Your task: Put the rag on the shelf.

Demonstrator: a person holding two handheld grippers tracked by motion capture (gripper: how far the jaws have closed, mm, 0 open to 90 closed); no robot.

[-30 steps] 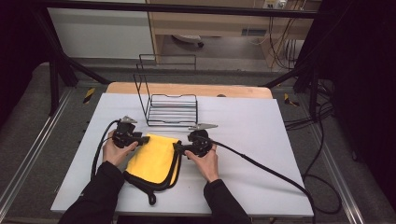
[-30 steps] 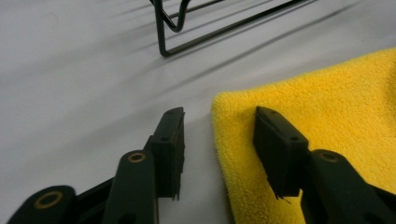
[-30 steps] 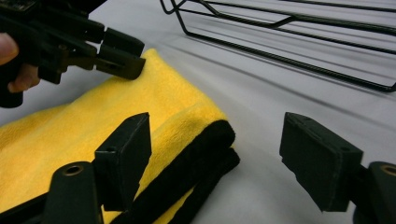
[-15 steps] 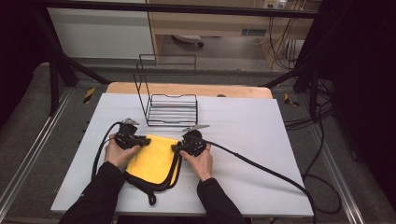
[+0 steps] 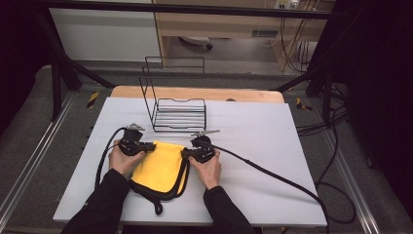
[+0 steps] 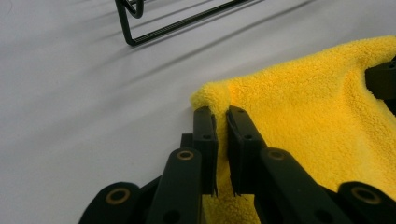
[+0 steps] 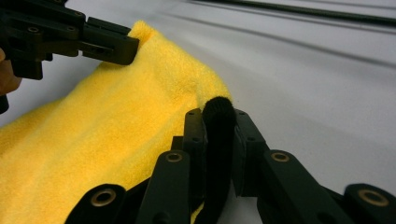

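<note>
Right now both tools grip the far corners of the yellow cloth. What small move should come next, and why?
Probably lift both corners together: the left tool pinches the yellow cloth, the right tool clamps its black edge, and it lies flat.

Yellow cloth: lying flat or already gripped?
Gripped. The yellow cloth lies on the table; left gripper pinches one far corner, right gripper its black edging.

Yellow fleece cloth (image 5: 160, 163) with black edging (image 7: 217, 112) lies between your black grippers; past them you see black wire rack (image 5: 178, 114) on pale grey tabletop (image 5: 253, 131); your sleeves black.
</note>
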